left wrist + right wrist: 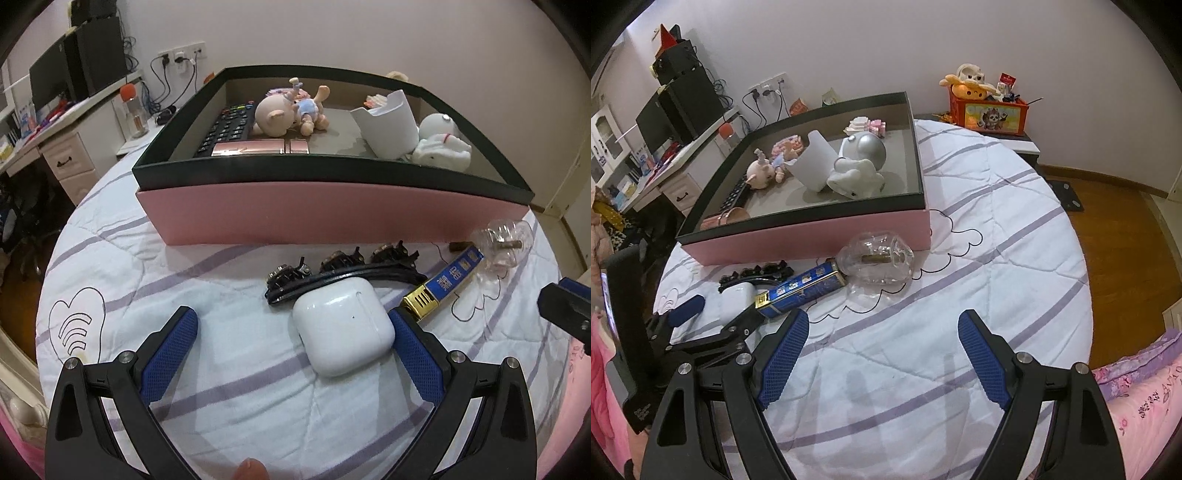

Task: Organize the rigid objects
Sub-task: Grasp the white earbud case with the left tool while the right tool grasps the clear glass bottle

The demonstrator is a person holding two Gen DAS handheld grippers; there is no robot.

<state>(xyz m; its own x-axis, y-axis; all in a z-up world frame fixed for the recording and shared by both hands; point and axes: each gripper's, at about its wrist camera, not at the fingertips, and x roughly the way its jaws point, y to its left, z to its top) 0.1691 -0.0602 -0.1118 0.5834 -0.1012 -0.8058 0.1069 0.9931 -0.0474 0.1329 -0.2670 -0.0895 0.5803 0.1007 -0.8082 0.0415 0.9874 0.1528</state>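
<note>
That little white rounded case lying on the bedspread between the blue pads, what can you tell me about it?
The small white rounded plastic case looks glossy and smooth, with a tiny dark dot on its top and a faint lid seam. It is closed and lies flat on the striped quilt. Its far edge overlaps the black hair clip. The open left gripper straddles it, the right-hand pad at or very near its side.

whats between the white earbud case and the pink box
In the left wrist view, a black hair clip with dark beaded flowers lies between the glossy white earbud case and the pink box.
</note>
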